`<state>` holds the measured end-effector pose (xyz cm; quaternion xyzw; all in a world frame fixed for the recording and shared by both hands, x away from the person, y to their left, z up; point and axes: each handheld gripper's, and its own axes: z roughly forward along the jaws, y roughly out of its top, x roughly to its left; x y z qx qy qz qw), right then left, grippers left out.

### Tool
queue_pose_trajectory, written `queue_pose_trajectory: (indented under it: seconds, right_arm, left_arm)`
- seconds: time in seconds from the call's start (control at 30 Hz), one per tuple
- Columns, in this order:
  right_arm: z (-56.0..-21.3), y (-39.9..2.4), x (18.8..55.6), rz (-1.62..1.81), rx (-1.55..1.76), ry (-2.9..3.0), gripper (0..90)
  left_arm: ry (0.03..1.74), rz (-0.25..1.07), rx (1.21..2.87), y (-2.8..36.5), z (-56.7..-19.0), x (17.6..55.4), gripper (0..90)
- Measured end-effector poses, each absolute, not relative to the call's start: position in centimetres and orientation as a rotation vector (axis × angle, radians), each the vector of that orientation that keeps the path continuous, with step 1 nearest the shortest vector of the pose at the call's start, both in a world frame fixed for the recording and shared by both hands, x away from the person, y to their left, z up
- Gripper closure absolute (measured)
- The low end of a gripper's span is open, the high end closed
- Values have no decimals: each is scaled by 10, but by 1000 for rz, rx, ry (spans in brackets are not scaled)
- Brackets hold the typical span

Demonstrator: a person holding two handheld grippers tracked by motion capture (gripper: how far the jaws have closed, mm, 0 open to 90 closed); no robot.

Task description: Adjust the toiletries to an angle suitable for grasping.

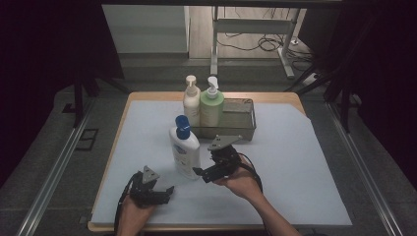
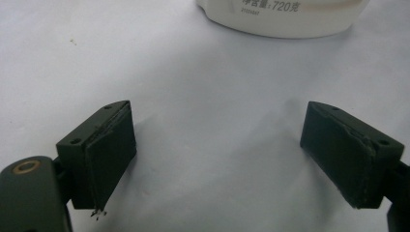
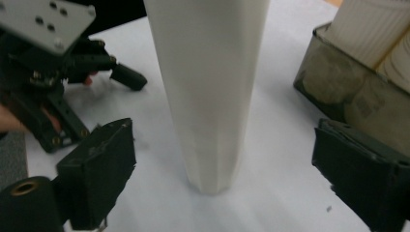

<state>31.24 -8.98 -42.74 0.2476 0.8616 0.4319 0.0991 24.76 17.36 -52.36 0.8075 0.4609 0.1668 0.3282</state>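
1. Right tongs (image 1: 197, 173): jaws spread wide and grasping nothing. In the right gripper view the white lotion bottle (image 3: 208, 92) stands upright between the two jaws, but there's a clear gap on each side, so neither pad touches it.
2. Left tongs (image 1: 169, 189): also released, jaws wide apart with just bare cover between them. They sit low on the table, near the person's edge.
3. From the high view, the lotion bottle (image 1: 185, 147) with the blue cap stands right in front of the right tongs' tips, and a bit beyond and to the right of the left tongs. In the left gripper view its base (image 2: 285, 17) shows past the jaws, clear of them, with printed text on it.
4. Just past the right tongs there's a metal mesh basket (image 1: 243, 129). Two pump bottles stand at its left end, a cream one (image 1: 192, 103) and a green one (image 1: 212, 105), side by side.
5. Everything rests on the pale blue cover (image 1: 295, 167) of the wooden table (image 1: 147, 95).
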Motion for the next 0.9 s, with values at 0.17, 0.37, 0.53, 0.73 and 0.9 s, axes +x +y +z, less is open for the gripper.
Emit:
queue_pose_trajectory:
  seconds: [0.17, 0.37, 0.53, 0.73, 0.9]
  right_arm:
    - [-423, -78, 315, 1289, 732, 2531, 134]
    - [-421, -63, 320, 1265, 743, 2507, 143]
    - [-421, -52, 323, 1237, 744, 2493, 168]
    - [-423, -41, 325, 1229, 753, 2481, 202]
    - [-425, -34, 326, 1236, 758, 2467, 312]
  left_arm:
    - [1206, 437, 2113, 174, -524, 248, 122]
    - [1207, 438, 2112, 174, -524, 248, 122]
    - [1206, 439, 2112, 174, -524, 248, 122]
    - [1206, 437, 2113, 174, -524, 248, 122]
    - [1206, 439, 2111, 174, -524, 248, 122]
